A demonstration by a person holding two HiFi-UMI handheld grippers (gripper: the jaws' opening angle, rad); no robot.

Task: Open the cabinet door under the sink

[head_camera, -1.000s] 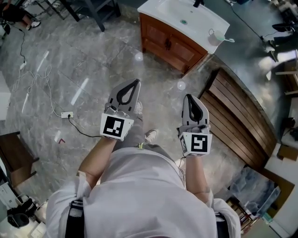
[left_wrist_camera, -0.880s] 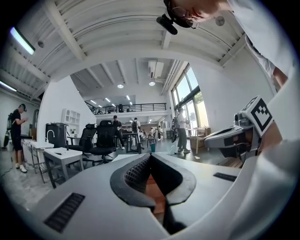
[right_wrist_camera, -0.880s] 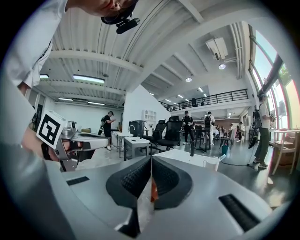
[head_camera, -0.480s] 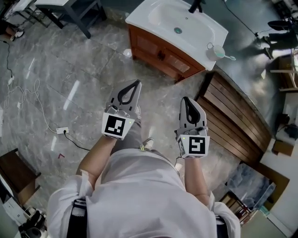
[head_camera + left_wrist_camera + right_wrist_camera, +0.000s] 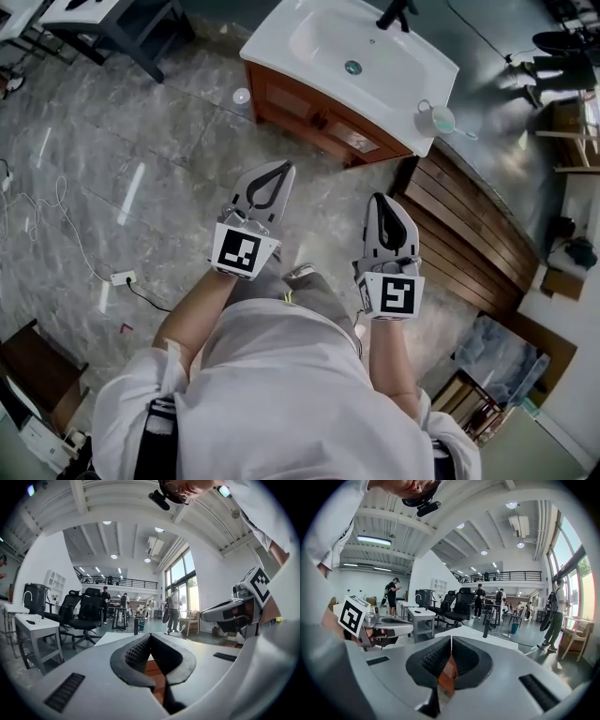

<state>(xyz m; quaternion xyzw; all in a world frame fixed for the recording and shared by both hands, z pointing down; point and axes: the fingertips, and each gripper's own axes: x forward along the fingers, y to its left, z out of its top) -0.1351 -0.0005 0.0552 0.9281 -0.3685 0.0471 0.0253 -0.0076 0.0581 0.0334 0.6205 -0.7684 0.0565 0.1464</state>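
The person stands on the marble floor (image 5: 141, 141), well back from the wooden cabinet (image 5: 314, 120) under the white sink (image 5: 309, 37); its doors look shut. The left gripper (image 5: 284, 167) and right gripper (image 5: 380, 198) are held side by side at waist height, each with jaws pressed together on nothing, pointing toward the cabinet.

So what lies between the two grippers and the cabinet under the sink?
Only bare grey floor, per the head view: nothing stands between the left gripper, the right gripper and the cabinet.
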